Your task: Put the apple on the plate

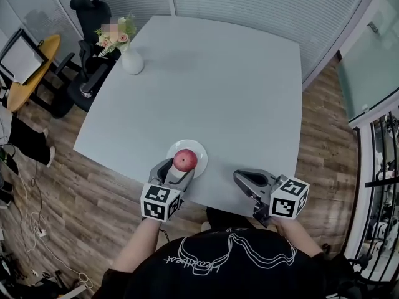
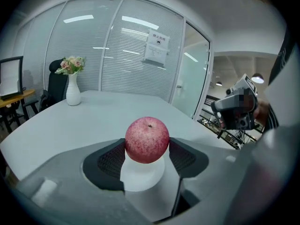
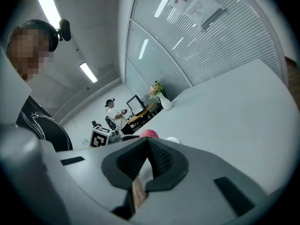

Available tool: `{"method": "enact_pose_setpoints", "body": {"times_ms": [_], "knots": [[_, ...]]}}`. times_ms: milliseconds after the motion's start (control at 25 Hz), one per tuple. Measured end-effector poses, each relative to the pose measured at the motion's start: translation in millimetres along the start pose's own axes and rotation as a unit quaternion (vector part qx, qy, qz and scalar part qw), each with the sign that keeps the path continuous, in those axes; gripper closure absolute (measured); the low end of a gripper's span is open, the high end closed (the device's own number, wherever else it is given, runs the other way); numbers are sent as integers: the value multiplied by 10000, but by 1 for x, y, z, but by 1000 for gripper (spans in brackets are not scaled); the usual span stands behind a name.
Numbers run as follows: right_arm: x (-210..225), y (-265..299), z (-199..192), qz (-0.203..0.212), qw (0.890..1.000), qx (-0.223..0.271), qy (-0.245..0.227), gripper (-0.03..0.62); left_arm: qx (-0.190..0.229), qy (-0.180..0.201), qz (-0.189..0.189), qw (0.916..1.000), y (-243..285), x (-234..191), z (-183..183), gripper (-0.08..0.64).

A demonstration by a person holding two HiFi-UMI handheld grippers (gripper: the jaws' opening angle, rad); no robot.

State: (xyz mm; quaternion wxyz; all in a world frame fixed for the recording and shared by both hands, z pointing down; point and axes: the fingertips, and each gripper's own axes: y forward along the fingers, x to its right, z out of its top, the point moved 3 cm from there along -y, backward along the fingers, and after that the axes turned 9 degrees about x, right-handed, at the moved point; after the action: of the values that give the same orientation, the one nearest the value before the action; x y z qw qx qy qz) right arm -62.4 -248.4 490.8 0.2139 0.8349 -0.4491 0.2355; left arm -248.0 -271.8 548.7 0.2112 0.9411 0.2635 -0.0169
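A red apple (image 1: 184, 160) sits between the pads of my left gripper (image 1: 182, 167), which is shut on it; both dark pads press its sides in the left gripper view. The apple (image 2: 146, 139) hangs right over a small white plate (image 2: 142, 176) near the table's front edge, and the plate (image 1: 198, 148) shows behind it in the head view. I cannot tell whether the apple touches the plate. My right gripper (image 1: 240, 178) is to the right of the plate, over the table edge, shut with nothing in it (image 3: 149, 144). From there the apple (image 3: 148, 134) peeks over its jaws.
A white vase of flowers (image 1: 130, 60) stands at the far left corner of the grey table (image 1: 237, 92). Office chairs (image 1: 87, 80) and a yellow desk (image 1: 28, 70) are on the left, glass walls behind. A second person (image 3: 112, 114) stands far off.
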Motion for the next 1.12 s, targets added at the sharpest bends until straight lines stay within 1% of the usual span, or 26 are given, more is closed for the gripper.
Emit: {"method": "enact_pose_setpoints", "body": {"times_ms": [320, 440, 560, 680, 840, 1120], "knots": [[6, -2, -11, -166, 9998, -23, 52, 583, -215, 141, 79, 9996, 22, -14, -29, 259], [9, -5, -13, -227, 9997, -21, 58, 583, -284, 103, 119, 9995, 29, -19, -38, 259], [13, -9, -13, -310, 9995, -38, 70, 583, -378, 152, 144, 9991, 34, -23, -45, 259], [16, -14, -12, -361, 9993, -59, 86, 583, -426, 173, 145, 9988, 36, -24, -50, 259], [20, -16, -12, -414, 9990, -64, 150, 583, -498, 109, 158, 9986, 39, -23, -56, 259], [22, -13, -16, -370, 9988, -170, 255, 583, -428, 247, 281, 9984, 42, -21, -55, 258]]}}
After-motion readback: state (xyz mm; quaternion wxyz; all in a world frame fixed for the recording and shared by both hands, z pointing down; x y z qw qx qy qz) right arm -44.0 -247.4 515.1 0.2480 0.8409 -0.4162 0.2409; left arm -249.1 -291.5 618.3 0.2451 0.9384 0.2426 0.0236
